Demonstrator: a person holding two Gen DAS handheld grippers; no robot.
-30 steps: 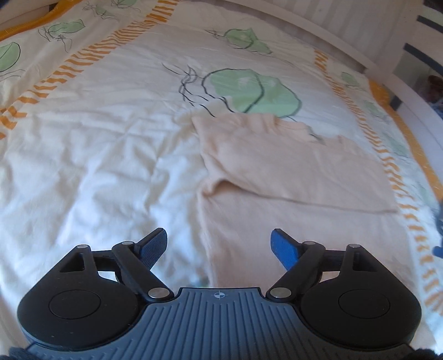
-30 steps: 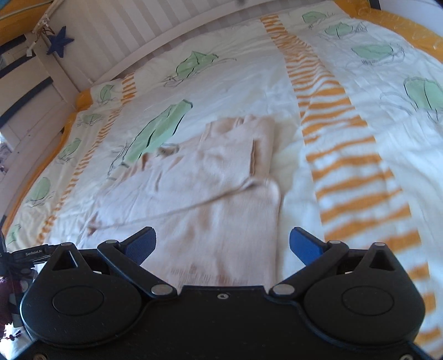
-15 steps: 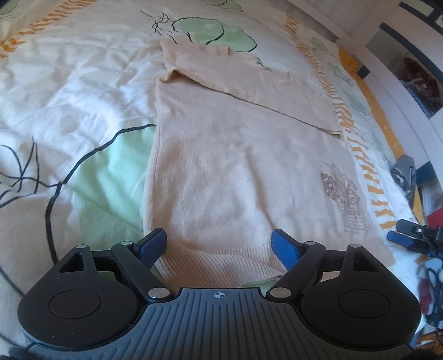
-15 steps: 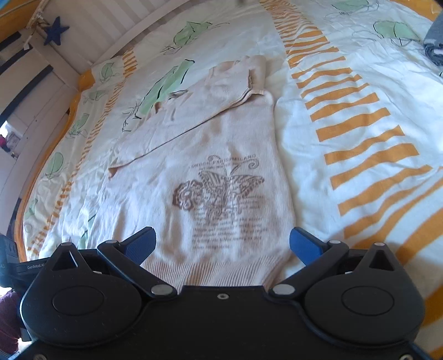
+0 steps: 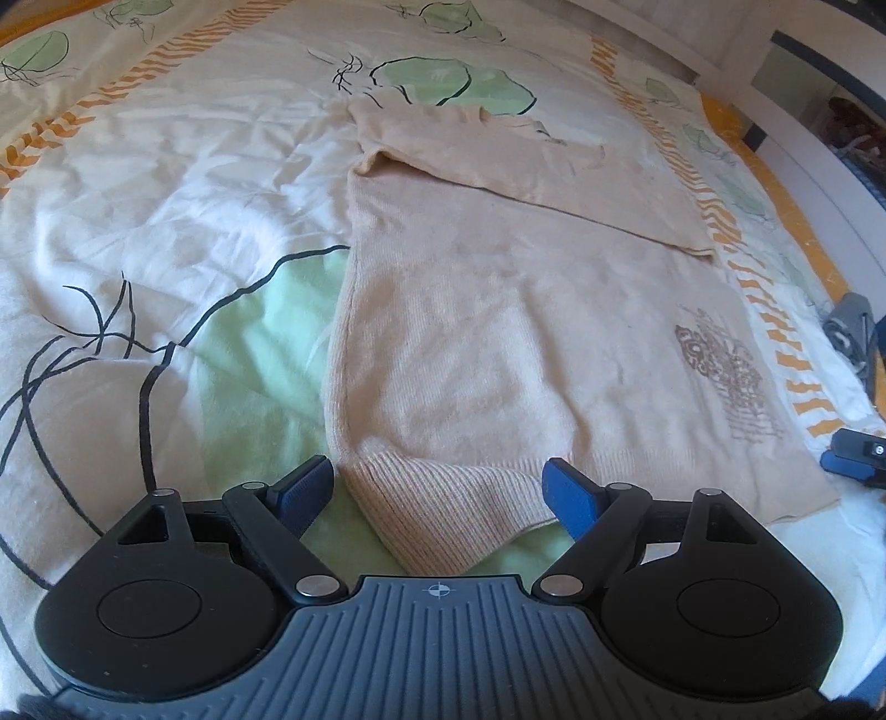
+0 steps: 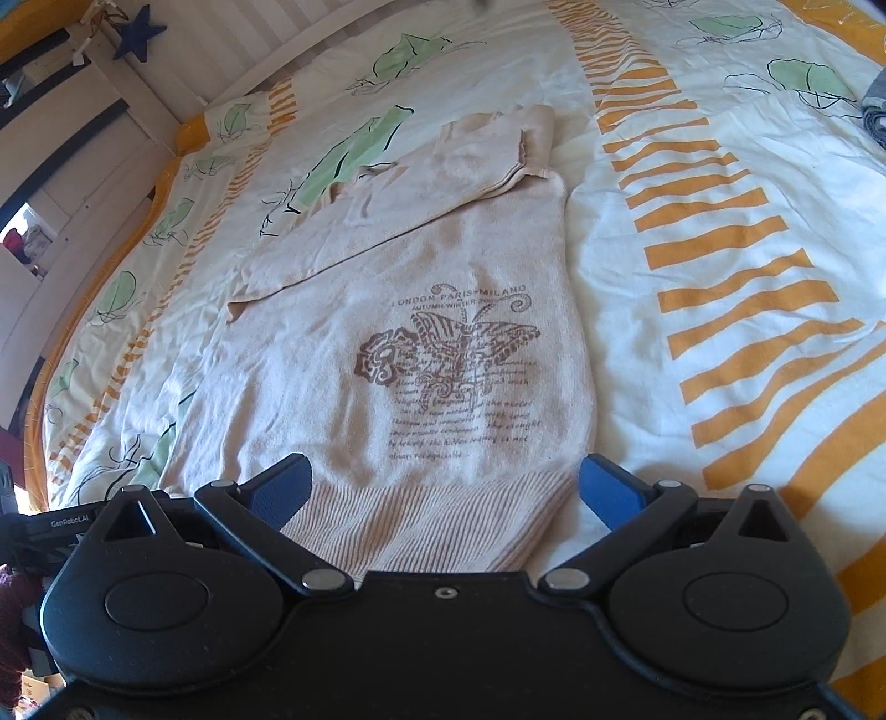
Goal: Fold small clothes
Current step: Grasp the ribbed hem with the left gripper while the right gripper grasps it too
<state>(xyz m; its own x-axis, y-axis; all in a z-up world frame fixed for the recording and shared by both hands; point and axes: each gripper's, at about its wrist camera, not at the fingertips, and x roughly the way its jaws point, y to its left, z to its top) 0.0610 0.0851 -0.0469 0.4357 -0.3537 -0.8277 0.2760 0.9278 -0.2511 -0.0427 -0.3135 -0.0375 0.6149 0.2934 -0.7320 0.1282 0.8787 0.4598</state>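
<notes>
A beige knitted sweater (image 5: 498,310) lies flat on the bed, its sleeves folded across the chest and a brown butterfly print (image 6: 448,354) on the front. My left gripper (image 5: 437,487) is open over the left corner of the ribbed hem (image 5: 443,509), blue pads either side of it and apart from the cloth. My right gripper (image 6: 443,487) is open too, straddling the right part of the hem (image 6: 432,520). The right gripper's tip (image 5: 853,454) shows at the right edge of the left wrist view.
The bed cover (image 6: 720,221) is white with green leaves and orange stripes. A white slatted bed frame (image 6: 221,50) runs along the far side. A grey garment (image 5: 847,321) lies at the bed's right edge, another dark one (image 6: 875,111) at far right.
Both grippers have drawn back from the sweater's folded sleeves down to its hem. The jaws have stayed open throughout. The sweater has not moved.
</notes>
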